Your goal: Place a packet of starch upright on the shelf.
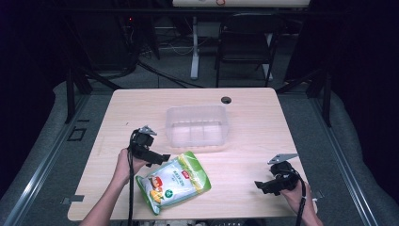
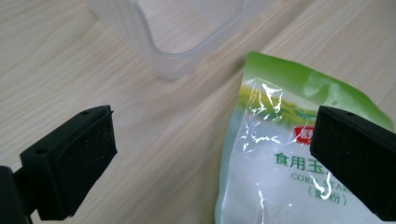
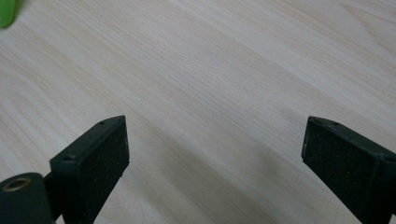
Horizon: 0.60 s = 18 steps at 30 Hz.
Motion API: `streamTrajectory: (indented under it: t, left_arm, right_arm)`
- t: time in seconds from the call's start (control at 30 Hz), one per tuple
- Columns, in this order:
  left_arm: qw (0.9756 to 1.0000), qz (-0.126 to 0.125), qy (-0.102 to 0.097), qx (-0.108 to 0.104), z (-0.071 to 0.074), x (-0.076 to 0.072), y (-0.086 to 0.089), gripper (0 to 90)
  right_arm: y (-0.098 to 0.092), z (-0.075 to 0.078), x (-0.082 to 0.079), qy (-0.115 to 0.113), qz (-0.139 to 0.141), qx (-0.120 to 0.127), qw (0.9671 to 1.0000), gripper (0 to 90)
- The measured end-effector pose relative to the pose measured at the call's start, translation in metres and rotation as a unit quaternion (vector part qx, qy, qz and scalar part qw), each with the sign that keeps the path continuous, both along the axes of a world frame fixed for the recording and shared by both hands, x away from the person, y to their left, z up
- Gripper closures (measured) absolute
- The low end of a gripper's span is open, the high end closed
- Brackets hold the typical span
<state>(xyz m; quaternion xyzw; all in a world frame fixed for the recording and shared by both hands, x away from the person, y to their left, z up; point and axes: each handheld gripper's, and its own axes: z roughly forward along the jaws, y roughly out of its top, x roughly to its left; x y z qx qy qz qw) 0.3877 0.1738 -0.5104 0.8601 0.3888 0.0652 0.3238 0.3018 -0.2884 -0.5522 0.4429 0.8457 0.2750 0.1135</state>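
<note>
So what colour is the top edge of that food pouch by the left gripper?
Green, fading to a clear, whitish body on the pouch; it shows best in the left gripper view.

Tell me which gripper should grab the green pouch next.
Left. The left gripper hangs open right at the green pouch, one jaw already over it in its own view. The right gripper is open over bare table, well apart.

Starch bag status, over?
Left gripper open, jaws straddling the bag's edge, not clamped. Right gripper open over bare table. Starch bag lies flat beside the clear tub. Nothing in the way.
</note>
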Motion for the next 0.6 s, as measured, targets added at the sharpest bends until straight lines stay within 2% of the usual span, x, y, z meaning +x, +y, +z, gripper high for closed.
streamTrajectory:
  t: [0.17,0.27,0.43,0.47,0.5,0.6]
  left_arm:
    - [0.9996,-0.024,0.009,0.007,-0.003,0.006,-0.015,0.3]
    - [0.9994,-0.031,0.015,0.004,-0.005,0.007,-0.019,0.5]
    - [0.9973,-0.066,0.03,-0.001,-0.009,0.009,-0.032,6.1]
    - [0.9973,-0.066,0.03,-0.001,-0.009,0.009,-0.032,7.1]
    - [0.9964,-0.078,0.032,0.004,-0.01,0.008,-0.036,8.3]
    - [0.9959,-0.083,0.035,0.006,-0.013,0.009,-0.04,10.3]
  right_arm:
    - [-0.003,0.001,-0.002,0.001,-0.007,-0.001,1.0,6.9]
    - [-0.003,0.001,-0.003,0.007,-0.002,0.001,1.0,7.0]
    - [0.0,0.002,-0.003,0.002,0.0,-0.006,1.0,7.5]
    - [0.0,0.002,-0.003,0.002,0.0,-0.006,1.0,7.5]
    - [0.0,0.001,-0.002,0.003,0.0,-0.003,1.0,7.6]
    - [0.0,0.001,-0.002,0.002,-0.005,0.003,1.0,7.7]
